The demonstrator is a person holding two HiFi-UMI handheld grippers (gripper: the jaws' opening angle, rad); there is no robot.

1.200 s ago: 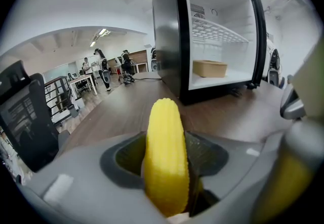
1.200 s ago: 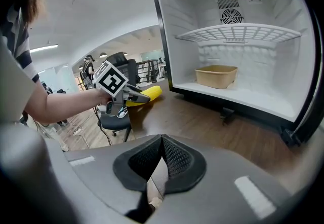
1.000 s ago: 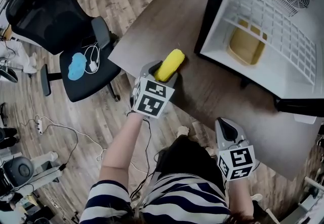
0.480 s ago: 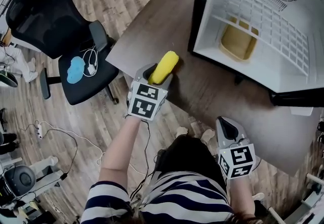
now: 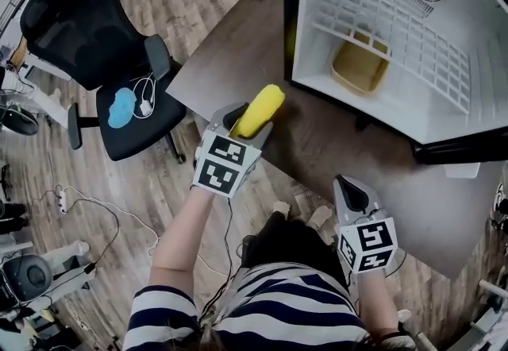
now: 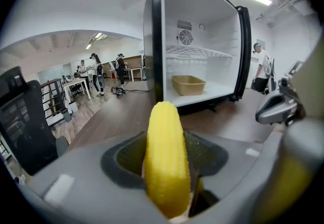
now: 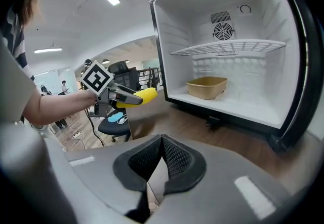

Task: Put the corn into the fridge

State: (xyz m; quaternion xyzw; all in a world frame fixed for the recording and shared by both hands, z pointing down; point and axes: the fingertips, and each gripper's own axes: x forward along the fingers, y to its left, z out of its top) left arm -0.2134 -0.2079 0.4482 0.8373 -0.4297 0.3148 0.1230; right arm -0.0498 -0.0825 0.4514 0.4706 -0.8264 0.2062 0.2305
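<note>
Left gripper view is showing the corn [image 6: 163,167] being squeezed lengthwise between the left gripper's [image 6: 169,151] fingers, its tip pointing at the open fridge [image 6: 218,91], probably for going in end-first. Head view is adding that the corn is hanging over the tabletop [image 5: 238,48] edge, short of the fridge. Right gripper [image 7: 161,159] is idling low, its fingers pressed together on nothing; its view is catching the bin [image 7: 206,87] under the shelf [image 7: 228,47].

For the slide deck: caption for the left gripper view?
Left tongs grip the corn, facing the open fridge with a tan tray inside.
</note>
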